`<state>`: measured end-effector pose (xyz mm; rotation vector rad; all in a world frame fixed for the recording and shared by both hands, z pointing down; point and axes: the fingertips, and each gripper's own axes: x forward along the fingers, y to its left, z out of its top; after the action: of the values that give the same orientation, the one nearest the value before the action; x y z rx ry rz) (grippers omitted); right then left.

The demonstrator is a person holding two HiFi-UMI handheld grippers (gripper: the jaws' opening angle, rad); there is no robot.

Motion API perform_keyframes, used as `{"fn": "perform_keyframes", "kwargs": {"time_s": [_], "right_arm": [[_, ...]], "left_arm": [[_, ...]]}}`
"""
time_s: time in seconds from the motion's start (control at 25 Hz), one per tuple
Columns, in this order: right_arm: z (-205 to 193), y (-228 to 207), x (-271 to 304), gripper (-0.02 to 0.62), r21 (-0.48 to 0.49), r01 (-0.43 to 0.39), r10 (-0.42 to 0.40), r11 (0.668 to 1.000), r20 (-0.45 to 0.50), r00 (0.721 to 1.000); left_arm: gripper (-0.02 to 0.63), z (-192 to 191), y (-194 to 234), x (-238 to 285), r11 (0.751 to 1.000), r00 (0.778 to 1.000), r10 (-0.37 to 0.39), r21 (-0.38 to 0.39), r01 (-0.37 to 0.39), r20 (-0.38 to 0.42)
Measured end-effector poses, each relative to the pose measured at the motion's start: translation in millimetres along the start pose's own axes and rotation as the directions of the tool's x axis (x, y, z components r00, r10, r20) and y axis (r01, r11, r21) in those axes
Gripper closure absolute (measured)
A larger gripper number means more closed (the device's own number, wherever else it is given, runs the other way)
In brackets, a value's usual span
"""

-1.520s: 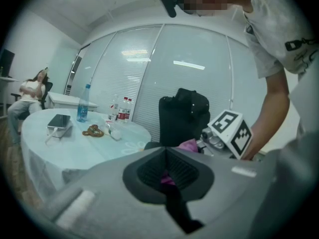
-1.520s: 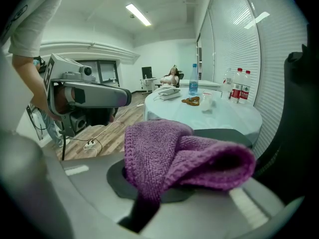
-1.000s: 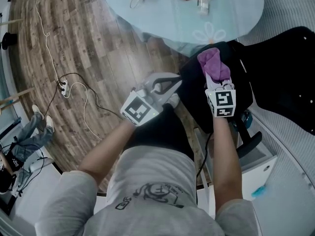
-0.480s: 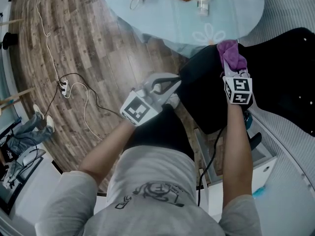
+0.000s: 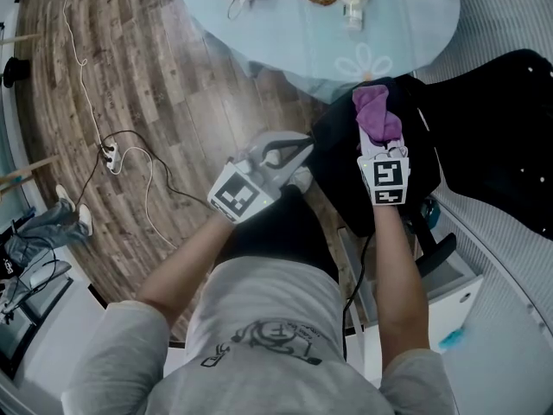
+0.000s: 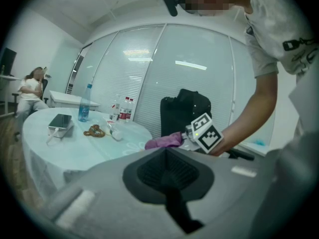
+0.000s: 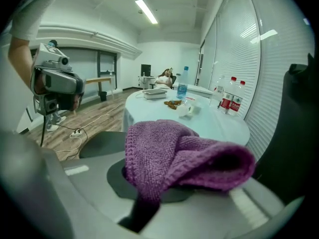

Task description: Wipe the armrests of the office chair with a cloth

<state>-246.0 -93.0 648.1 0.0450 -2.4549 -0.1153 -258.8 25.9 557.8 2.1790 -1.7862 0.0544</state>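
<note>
Wood floor (image 5: 155, 76) and a round table (image 5: 294, 24) lay beyond the chair (image 5: 501, 137). The right gripper (image 5: 378, 135) was clamped on the cloth (image 5: 376, 111), which bunched ahead of its fingers and apparently pressed on the black armrest (image 5: 341, 158) below them. The left gripper (image 5: 302, 150) was closed and empty, just beside that armrest. Wiping was judged in hand. The next stroke calls for steady downward pressure.
</note>
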Motion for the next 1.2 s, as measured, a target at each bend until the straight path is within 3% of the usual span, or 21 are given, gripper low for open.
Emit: {"fn": "perform_keyframes", "kwargs": {"time_s": [0.36,0.52,0.84,1.2], "right_arm": [[11,92,-13,0.566,-0.051,-0.137,0.139,0.989,0.037,0.99],[14,107,-15,0.566,-0.075,-0.153,0.156,0.985,0.042,0.987],[9,84,-11,0.565,-0.082,-0.14,0.143,0.987,0.029,0.989],[-2,7,-1,0.565,-0.043,-0.044,0.044,0.998,-0.005,0.999]], "left_arm": [[0.604,-1,3,-5,1.0,1.0,0.008,0.002,-0.008,-0.006],[0.604,-3,4,-5,1.0,1.0,0.012,-0.007,-0.012,-0.007],[0.604,-2,4,-4,1.0,1.0,0.014,-0.007,-0.014,-0.006],[0.604,-5,6,-5,1.0,1.0,0.024,-0.012,-0.024,-0.013]]}}
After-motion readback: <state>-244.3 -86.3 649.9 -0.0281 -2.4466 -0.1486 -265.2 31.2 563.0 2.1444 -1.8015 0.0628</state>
